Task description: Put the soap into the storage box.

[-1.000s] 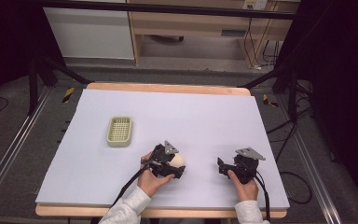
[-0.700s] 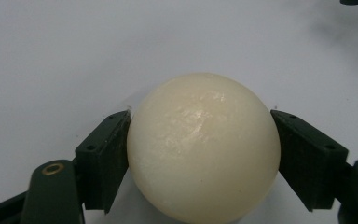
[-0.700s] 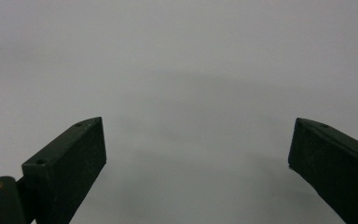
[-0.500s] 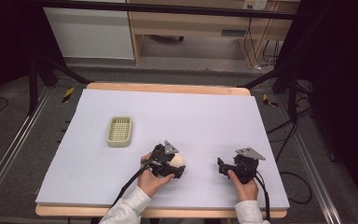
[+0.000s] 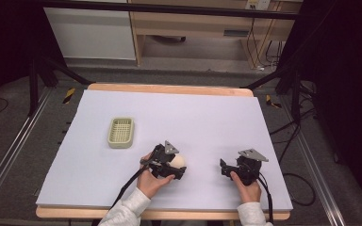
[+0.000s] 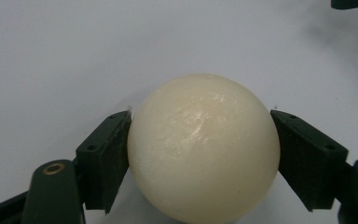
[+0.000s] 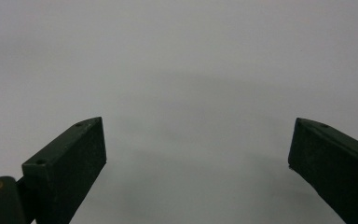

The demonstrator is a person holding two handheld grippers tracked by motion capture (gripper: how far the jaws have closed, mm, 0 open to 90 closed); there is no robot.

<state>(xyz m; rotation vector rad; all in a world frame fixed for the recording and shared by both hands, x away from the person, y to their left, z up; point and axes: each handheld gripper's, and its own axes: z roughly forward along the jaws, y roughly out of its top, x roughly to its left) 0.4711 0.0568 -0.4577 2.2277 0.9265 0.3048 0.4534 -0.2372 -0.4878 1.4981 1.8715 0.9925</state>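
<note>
The left gripper [image 6: 200, 154] clamps a cream ball [image 6: 204, 148] between its 2 jaws at the near middle of the white table [image 5: 207, 117] — apparently a pick-up step. The right gripper [image 7: 196, 163] hangs wide, holding nothing. Likely next: carry the ball far-left to the green basket [image 5: 121, 133] — it looks empty.

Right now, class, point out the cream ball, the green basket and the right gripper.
cream ball [image 6: 204, 148], left gripper view, middle of its glossy front.
green basket [image 5: 121, 132], high view, centre of its slatted floor.
right gripper [image 5: 223, 168], high view, between its jaw tips.
</note>
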